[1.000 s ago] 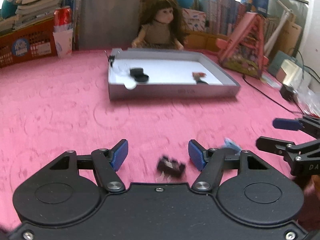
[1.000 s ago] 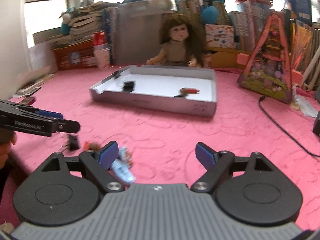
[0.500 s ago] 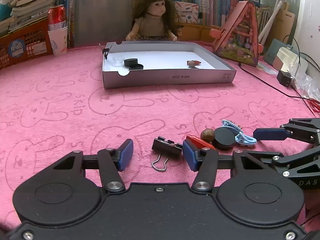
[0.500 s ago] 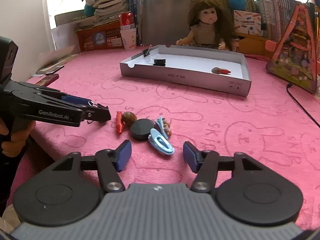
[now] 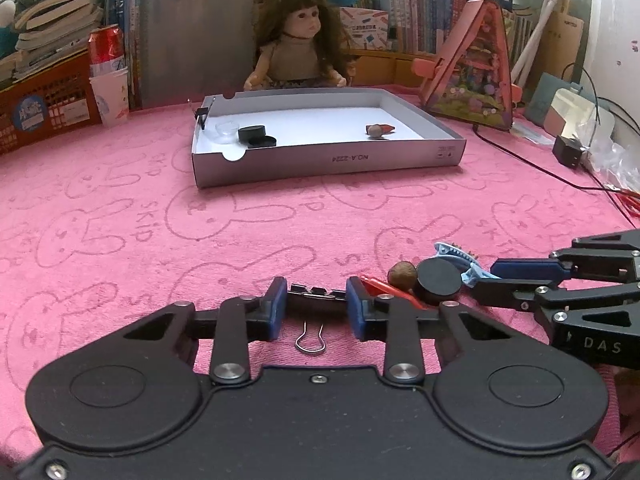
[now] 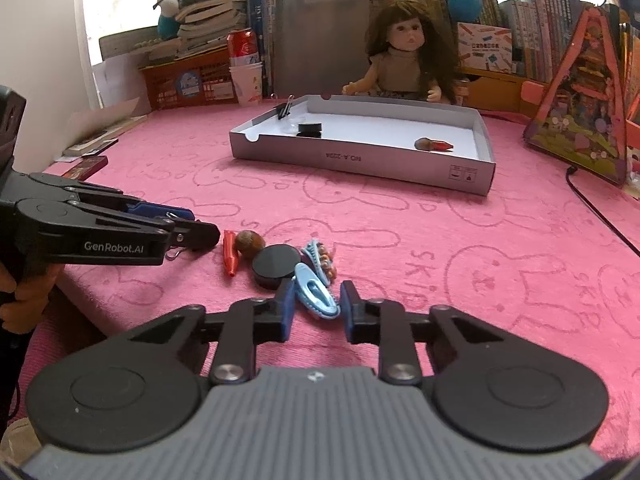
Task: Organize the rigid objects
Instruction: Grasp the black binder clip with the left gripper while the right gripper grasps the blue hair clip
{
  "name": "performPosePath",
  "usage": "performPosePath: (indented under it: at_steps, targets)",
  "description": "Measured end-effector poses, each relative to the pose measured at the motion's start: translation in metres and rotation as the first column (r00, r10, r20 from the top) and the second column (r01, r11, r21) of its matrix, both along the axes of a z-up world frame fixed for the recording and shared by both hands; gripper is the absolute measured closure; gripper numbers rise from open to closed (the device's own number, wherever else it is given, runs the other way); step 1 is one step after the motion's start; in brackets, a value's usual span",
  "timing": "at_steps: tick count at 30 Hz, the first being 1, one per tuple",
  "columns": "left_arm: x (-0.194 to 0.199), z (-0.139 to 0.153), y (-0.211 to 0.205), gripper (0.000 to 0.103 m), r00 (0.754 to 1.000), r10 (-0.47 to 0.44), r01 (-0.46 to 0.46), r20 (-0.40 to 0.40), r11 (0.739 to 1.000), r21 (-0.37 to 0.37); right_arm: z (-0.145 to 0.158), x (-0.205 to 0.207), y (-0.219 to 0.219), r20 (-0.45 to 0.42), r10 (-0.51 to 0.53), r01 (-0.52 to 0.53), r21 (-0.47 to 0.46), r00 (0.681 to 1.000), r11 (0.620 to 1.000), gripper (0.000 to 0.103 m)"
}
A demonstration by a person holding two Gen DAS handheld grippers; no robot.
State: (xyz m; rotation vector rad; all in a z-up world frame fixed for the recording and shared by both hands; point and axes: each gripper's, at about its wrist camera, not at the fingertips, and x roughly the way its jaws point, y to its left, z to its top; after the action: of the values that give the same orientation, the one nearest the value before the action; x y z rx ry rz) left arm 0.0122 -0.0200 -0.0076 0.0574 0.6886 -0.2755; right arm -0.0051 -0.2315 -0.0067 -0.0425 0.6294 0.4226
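My left gripper [image 5: 316, 304] is shut on a black binder clip [image 5: 316, 294] low on the pink cloth; the clip's wire handle [image 5: 309, 342] hangs toward me. My right gripper [image 6: 314, 310] straddles a blue hair clip [image 6: 316, 294], its jaws close around it without a clear grip. Beside it lie a black round cap [image 6: 277, 266], a brown nut [image 6: 249, 243], a red piece [image 6: 229, 258] and a second blue clip [image 6: 318, 254]. The white tray [image 5: 328, 160] holds black caps [image 5: 256, 136], a clear cup, a nut and a red piece.
A doll [image 5: 298, 42] sits behind the tray. A red can on paper cups [image 5: 106, 68] and an orange crate stand at the back left. A pink triangular toy [image 5: 472, 72] and black cables [image 5: 532, 168] lie at the right. The table's near-left edge [image 6: 80, 292] is close.
My left gripper has closed on the binder clip. My right gripper has moved forward and narrowed around the blue hair clip.
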Motion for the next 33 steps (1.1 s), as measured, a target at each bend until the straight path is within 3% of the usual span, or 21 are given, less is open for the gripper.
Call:
performPosePath:
  at_steps: [9,18,21,24,26,27,30,33]
  targets:
    - [0.010,0.005,0.007,0.073,0.998,0.064,-0.064,-0.017,0.997,-0.031,0.005,-0.004,-0.003,0.009,0.002,-0.002,-0.014,1.000,1.000,0.082]
    - [0.017,0.008,0.006,0.073,0.995,0.100,-0.100,-0.014,0.994,-0.042,0.004,0.000,-0.014,0.009,-0.081,0.081,-0.056,0.997,0.995,0.082]
    - [0.018,0.007,0.006,0.073,0.994,0.108,-0.109,-0.017,0.993,-0.044,0.000,-0.001,-0.014,0.027,-0.113,0.116,-0.110,0.993,0.987,0.067]
    - [0.019,0.006,0.006,0.073,0.993,0.114,-0.115,-0.021,0.992,-0.048,0.000,0.000,-0.020,0.024,-0.117,0.118,-0.063,0.993,0.991,0.056]
    - [0.020,0.006,0.007,0.073,0.993,0.120,-0.121,-0.023,0.991,-0.052,0.000,0.003,-0.023,0.028,-0.112,0.113,-0.029,0.993,0.993,0.033]
    - [0.020,0.006,0.007,0.073,0.992,0.122,-0.124,-0.023,0.991,-0.054,-0.002,0.003,-0.023,0.042,-0.119,0.120,-0.023,0.992,0.993,0.029]
    - [0.020,0.006,0.008,0.073,0.991,0.131,-0.132,-0.024,0.990,-0.058,-0.009,0.007,-0.021,0.060,-0.122,0.126,-0.062,0.991,0.990,0.033]
    - [0.021,0.006,0.009,0.073,0.990,0.138,-0.139,-0.024,0.989,-0.059,-0.008,0.005,-0.016,0.074,-0.105,0.111,-0.087,0.992,0.990,0.060]
